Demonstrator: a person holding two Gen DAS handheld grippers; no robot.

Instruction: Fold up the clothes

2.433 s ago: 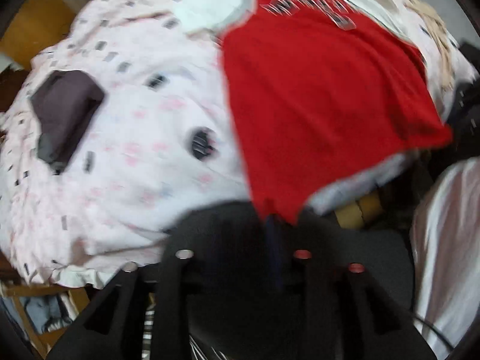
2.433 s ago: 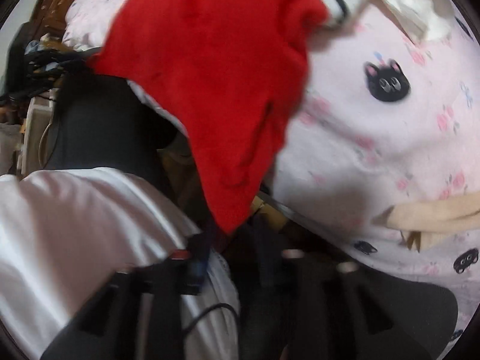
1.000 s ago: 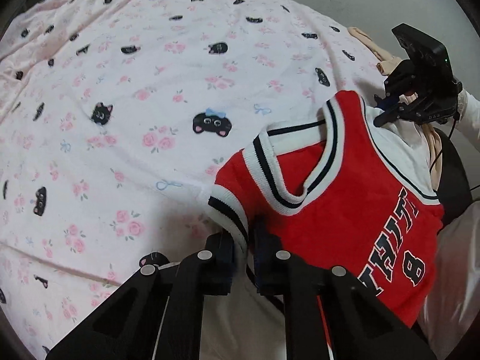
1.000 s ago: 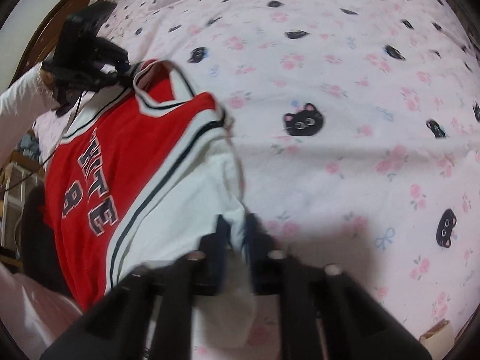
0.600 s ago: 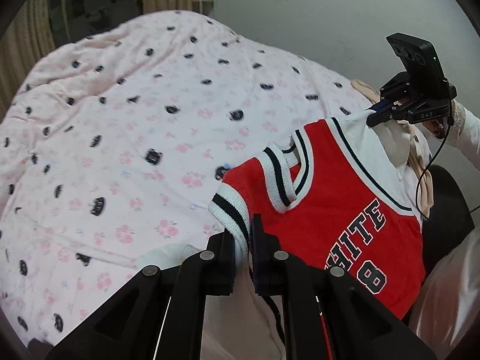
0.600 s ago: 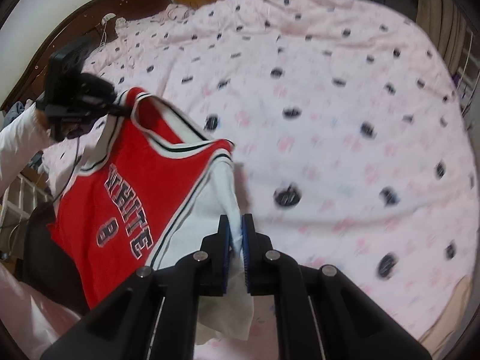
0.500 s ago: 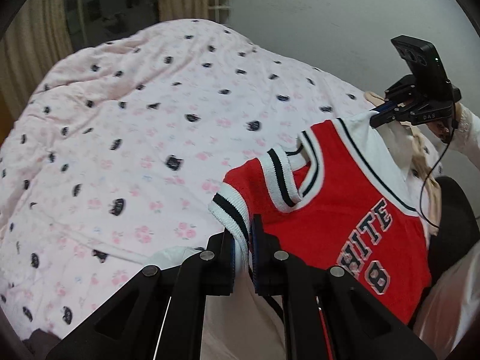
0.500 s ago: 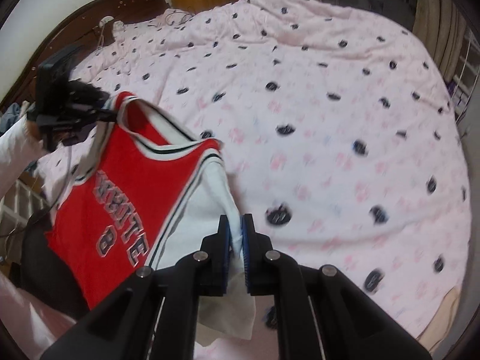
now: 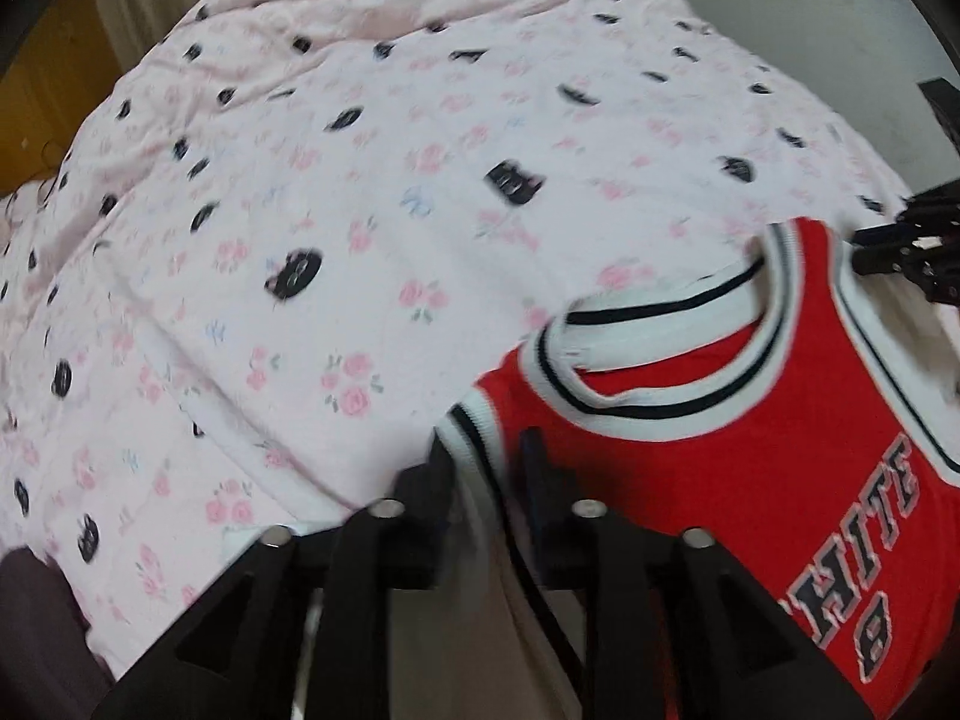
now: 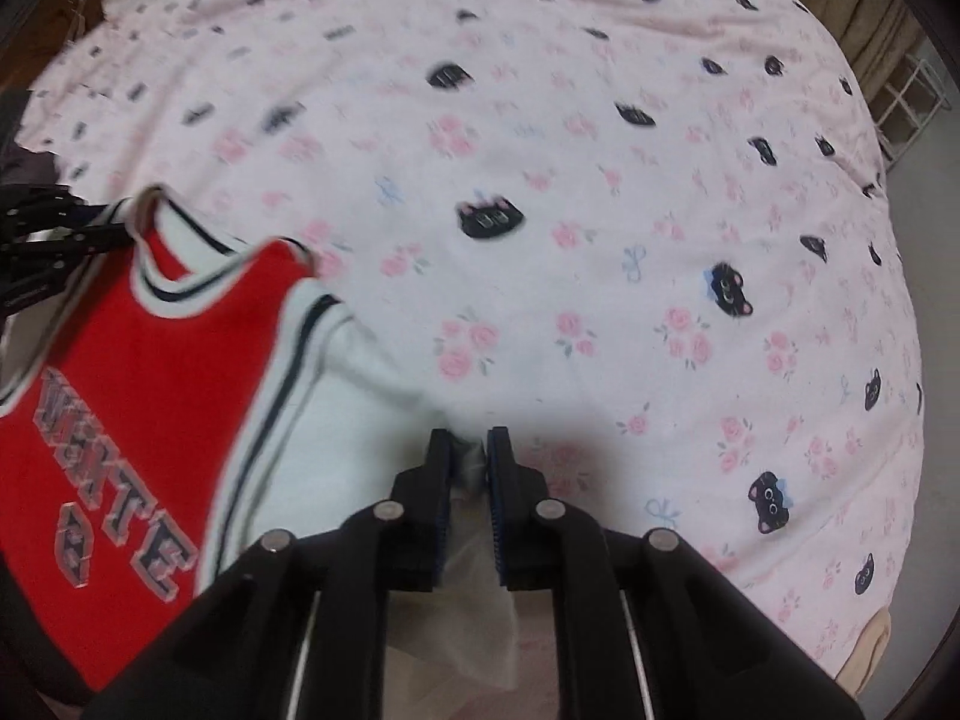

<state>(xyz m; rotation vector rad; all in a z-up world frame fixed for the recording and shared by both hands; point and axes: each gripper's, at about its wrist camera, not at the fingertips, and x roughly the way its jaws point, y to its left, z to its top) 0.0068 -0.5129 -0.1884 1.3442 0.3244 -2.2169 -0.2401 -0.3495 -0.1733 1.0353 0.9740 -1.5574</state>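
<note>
The left gripper [image 9: 489, 456] is clamped on one shoulder strap of the red jersey [image 9: 750, 474], and the right gripper [image 10: 468, 459] pinches its white sleeve. The jersey hangs stretched between them above the near edge of the pink bedspread [image 9: 360, 192].

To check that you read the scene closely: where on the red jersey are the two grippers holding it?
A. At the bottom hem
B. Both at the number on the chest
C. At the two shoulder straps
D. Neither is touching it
C: the left gripper and right gripper each clamp a shoulder of the red jersey, which hangs between them above the bedspread.
</note>
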